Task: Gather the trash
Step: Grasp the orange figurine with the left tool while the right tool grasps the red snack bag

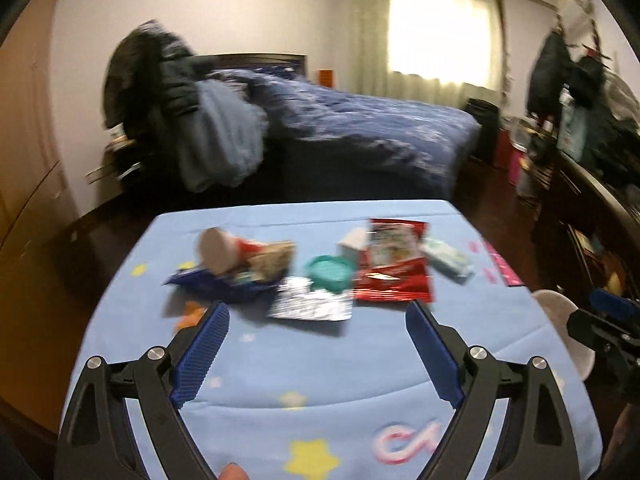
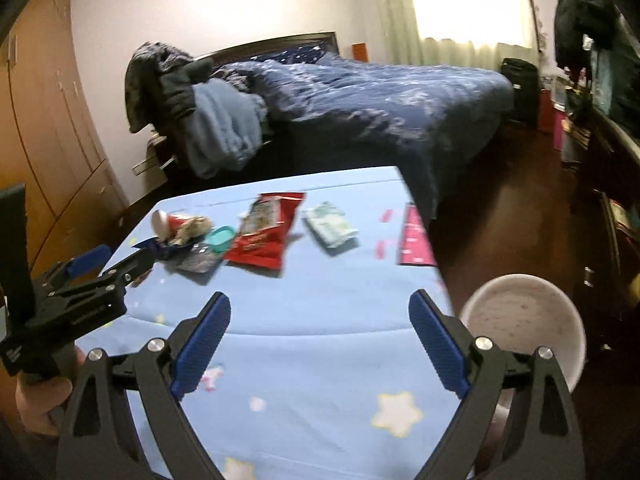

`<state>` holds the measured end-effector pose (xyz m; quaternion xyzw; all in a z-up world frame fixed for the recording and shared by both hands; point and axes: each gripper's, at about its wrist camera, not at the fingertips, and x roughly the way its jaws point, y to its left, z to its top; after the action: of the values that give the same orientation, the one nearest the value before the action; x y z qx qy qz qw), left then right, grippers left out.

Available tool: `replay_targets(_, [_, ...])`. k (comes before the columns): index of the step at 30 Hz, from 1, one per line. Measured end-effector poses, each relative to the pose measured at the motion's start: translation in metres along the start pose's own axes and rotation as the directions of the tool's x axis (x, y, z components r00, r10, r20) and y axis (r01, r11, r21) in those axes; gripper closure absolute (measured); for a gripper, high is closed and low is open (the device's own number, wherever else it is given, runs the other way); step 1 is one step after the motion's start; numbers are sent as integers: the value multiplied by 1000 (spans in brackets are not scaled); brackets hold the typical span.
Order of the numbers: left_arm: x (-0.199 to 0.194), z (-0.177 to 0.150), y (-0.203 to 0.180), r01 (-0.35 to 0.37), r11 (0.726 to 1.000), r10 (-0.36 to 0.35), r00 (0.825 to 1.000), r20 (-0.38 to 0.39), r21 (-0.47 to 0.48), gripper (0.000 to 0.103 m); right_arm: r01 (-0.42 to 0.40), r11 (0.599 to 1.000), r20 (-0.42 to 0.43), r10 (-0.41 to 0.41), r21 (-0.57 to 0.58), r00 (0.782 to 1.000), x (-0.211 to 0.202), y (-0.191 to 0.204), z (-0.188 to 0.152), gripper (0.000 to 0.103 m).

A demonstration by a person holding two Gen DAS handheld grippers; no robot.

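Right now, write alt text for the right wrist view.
The open right gripper hovers empty over a light blue table strewn with trash: a red snack bag, a tipped red cup, and a teal lid. A white bin stands right; the left gripper enters left.

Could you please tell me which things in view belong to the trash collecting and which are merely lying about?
For the job:
red snack bag
silver wrapper
tipped red cup
blue wrapper
teal lid
tissue pack
white bin

Lying about:
bed
dark jacket
blue table cover
pink booklet
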<state>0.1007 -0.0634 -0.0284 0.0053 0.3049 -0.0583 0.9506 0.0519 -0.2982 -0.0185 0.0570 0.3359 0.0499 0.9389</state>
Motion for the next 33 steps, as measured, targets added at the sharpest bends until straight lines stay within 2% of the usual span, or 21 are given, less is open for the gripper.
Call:
replay_targets(5, [-1, -9, 38, -60, 997, 60, 998, -8, -43, 14, 3, 1000, -26, -4, -24, 1000, 21, 29, 8, 11])
replay_targets(10, [16, -16, 71, -122, 991, 119, 991, -57, -62, 13, 30, 999, -71, -33, -42, 997, 53, 46, 18, 11])
replay_targets(14, [38, -24, 86, -140, 989, 133, 985, -109, -52, 13, 25, 999, -113, -29, -37, 993, 76, 53, 24, 11])
replay_targets(22, [87, -22, 106, -163, 985, 148, 970, -193, -64, 14, 27, 998, -133, -35, -64, 990, 101, 65, 32, 11])
replay_targets(26, [100, -21, 112, -144, 985, 120, 965, -233, -90, 21, 38, 996, -143, -49, -75, 989, 112, 66, 36, 11])
replay_targets(29, [105, -18, 112, -156, 984, 133, 963, -235, -82, 22, 43, 996, -151, -55, -77, 987, 121, 65, 40, 11])
replay_targets(31, [107, -18, 110, -157, 985, 136, 961, -243, -72, 27, 49, 996, -157, -60, -75, 986, 128, 64, 42, 11])
replay_targets(33, [111, -19, 108, -147, 987, 124, 957, -261, -70, 49, 56, 996, -169, -66, -67, 983, 136, 62, 45, 11])
